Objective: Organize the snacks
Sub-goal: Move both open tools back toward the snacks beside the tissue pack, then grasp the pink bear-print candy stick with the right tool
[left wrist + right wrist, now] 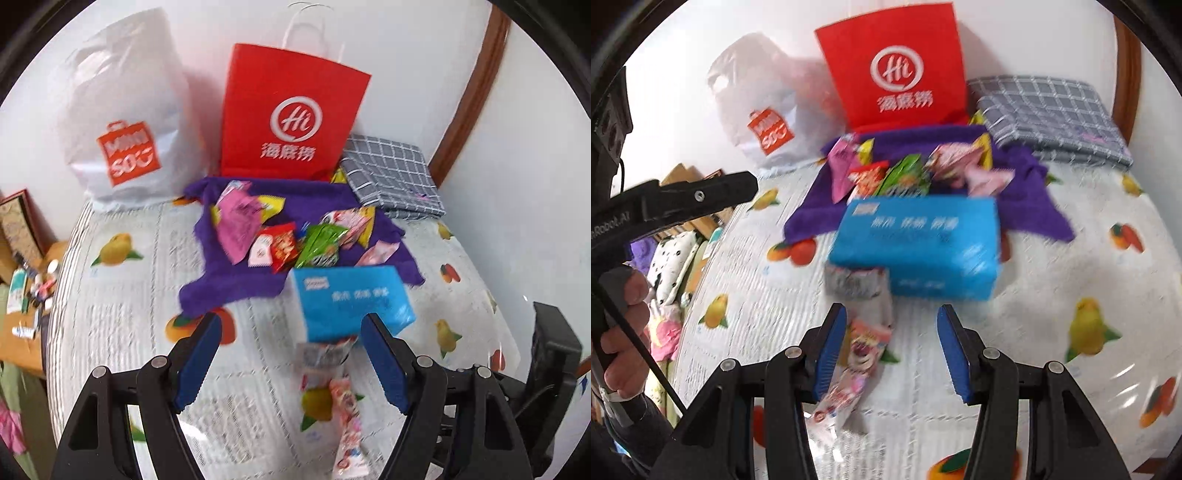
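Several snack packets lie in a heap on a purple cloth spread on the fruit-print bedsheet. In front of the cloth sits a blue tissue pack. Nearer still are a grey-white packet and a long pink packet. My left gripper hovers open over these two, gripping nothing. My right gripper is open too, in front of the blue tissue pack. The pink packet lies on the sheet by its left finger, and the grey-white packet rests against the pack.
A red paper bag and a white plastic shopping bag stand against the wall behind the cloth. A folded grey checked fabric lies at the back right. The bed edge drops off at left, where a cluttered wooden surface sits. A hand holds the left gripper's handle.
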{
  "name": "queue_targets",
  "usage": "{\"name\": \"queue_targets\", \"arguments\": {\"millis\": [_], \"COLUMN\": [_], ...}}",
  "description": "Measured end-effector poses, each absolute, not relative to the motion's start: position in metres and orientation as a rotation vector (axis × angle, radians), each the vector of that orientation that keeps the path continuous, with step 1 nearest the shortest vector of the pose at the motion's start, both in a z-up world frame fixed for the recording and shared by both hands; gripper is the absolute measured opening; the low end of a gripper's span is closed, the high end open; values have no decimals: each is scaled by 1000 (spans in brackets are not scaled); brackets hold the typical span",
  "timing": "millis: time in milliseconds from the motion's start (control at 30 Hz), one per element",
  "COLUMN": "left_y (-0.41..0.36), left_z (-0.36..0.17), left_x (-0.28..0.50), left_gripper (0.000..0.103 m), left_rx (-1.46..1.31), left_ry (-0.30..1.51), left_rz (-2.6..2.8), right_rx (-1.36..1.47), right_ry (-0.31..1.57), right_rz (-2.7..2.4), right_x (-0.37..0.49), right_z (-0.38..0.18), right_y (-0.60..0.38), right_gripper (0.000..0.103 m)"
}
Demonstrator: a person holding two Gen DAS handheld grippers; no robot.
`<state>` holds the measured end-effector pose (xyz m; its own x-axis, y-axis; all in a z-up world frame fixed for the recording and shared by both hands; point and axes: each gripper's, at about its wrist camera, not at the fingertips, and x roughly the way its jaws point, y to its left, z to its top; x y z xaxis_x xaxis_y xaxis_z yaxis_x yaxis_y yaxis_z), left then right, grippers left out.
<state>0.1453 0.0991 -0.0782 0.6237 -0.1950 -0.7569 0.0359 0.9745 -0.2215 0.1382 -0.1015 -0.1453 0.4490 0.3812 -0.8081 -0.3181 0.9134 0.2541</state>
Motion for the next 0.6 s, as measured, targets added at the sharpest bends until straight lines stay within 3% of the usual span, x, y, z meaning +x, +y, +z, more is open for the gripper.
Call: {"name": "queue_targets", "arguments": {"millis": [333, 600], "left_y": [118, 118], "left_z": [-115, -133], "left_x": [124, 124], "left_gripper": [76, 76], "left_rx": [-213, -233], "left_ry": [946, 960], "left_rz": [-101, -127], "right_rx": [25, -69], "right_ry": [1115, 1069], "right_rz": [465, 432], "right_x": [121, 110], "right_z": [-198, -216], "right_y": [-65, -52], "right_gripper": [51, 28]}}
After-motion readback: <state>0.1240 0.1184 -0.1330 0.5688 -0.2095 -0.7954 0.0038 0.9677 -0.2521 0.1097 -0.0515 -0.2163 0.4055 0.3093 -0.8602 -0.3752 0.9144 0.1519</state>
